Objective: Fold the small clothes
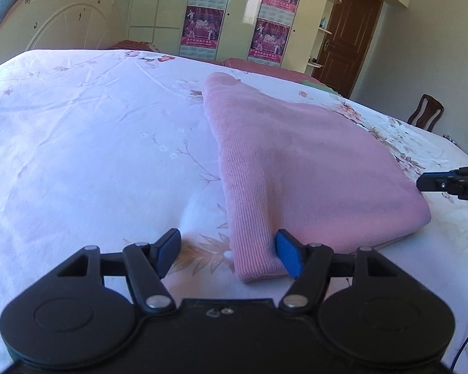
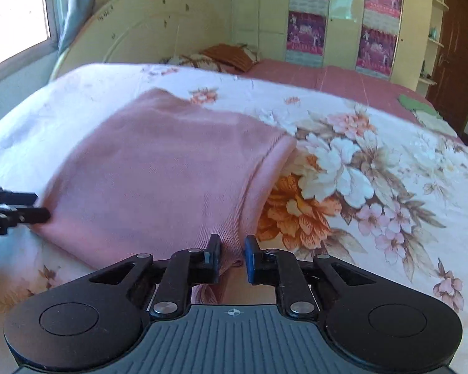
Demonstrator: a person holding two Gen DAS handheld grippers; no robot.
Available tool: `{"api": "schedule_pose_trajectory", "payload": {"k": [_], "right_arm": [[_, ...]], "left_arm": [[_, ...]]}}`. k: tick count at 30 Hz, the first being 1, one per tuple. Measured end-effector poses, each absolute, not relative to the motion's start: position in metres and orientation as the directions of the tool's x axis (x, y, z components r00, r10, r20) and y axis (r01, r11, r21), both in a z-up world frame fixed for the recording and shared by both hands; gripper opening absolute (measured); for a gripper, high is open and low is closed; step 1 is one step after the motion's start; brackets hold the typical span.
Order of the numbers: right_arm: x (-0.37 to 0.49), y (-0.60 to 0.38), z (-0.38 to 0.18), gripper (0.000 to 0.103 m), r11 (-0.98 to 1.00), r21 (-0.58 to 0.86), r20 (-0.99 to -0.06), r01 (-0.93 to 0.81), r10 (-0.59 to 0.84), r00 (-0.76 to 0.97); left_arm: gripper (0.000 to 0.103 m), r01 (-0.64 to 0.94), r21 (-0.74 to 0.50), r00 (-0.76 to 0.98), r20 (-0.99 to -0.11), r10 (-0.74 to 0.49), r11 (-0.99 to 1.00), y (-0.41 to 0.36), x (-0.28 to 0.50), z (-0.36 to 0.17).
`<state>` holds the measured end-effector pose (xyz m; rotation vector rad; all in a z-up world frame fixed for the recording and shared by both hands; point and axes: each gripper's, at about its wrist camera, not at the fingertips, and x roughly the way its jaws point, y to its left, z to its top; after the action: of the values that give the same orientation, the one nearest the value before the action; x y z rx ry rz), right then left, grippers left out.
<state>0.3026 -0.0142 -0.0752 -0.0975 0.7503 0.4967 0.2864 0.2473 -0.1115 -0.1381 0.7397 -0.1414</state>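
A folded pink knit garment [image 1: 296, 162] [image 2: 156, 162] lies on the floral bedsheet [image 1: 78, 140] [image 2: 405, 143]. My left gripper [image 1: 227, 249] is open wide at the garment's near left corner. The ribbed edge lies between the jaws against the blue right pad [image 1: 288, 255], and the left pad stands clear of it. My right gripper [image 2: 232, 249] has narrow jaws pinching the garment's near right corner fold. Each gripper's tip shows at the edge of the other's view: the right gripper [image 1: 430, 182] beside the garment's right edge, the left gripper [image 2: 31, 210] at its left edge.
A cream headboard [image 1: 62, 15] [image 2: 146, 31] stands behind the bed. Wardrobe doors with pink posters [image 1: 202, 28] [image 2: 305, 34] and a brown door [image 1: 346, 34] line the far wall. A wooden chair [image 1: 426, 112] stands beyond the bed, and a pillow [image 2: 231, 54] lies by the headboard.
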Motion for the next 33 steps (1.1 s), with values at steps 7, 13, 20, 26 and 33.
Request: {"api": "schedule_pose_trajectory", "payload": {"k": [7,13,20,26,33], "right_arm": [[0.296,-0.006,-0.102,0.014,0.878,0.046,-0.757,-0.476,0.342,0.557],[0.294,-0.007,-0.109,0.014,0.888,0.088,-0.742,-0.45,0.36,0.566],[0.291,-0.006,-0.111,0.014,0.883,0.068,-0.736,-0.464,0.359,0.574],[0.285,-0.001,-0.105,0.015,0.888,0.028,-0.761,-0.459,0.317,0.566],[0.18,-0.032,-0.069,0.08,0.885,0.093,-0.699,-0.457,0.385,0.603]], "left_arm": [[0.068,0.061,-0.146,0.73,-0.669,-0.144,0.987,0.24,0.279,-0.111],[0.069,0.042,-0.125,0.726,-0.678,-0.116,0.991,0.235,0.278,-0.11],[0.073,0.001,-0.102,0.734,-0.676,-0.07,0.995,0.229,0.273,-0.112],[0.085,-0.065,-0.031,0.678,-0.734,0.021,0.997,0.215,0.256,-0.101],[0.103,-0.024,-0.025,0.728,-0.685,0.0,0.999,0.175,0.137,-0.077]]}}
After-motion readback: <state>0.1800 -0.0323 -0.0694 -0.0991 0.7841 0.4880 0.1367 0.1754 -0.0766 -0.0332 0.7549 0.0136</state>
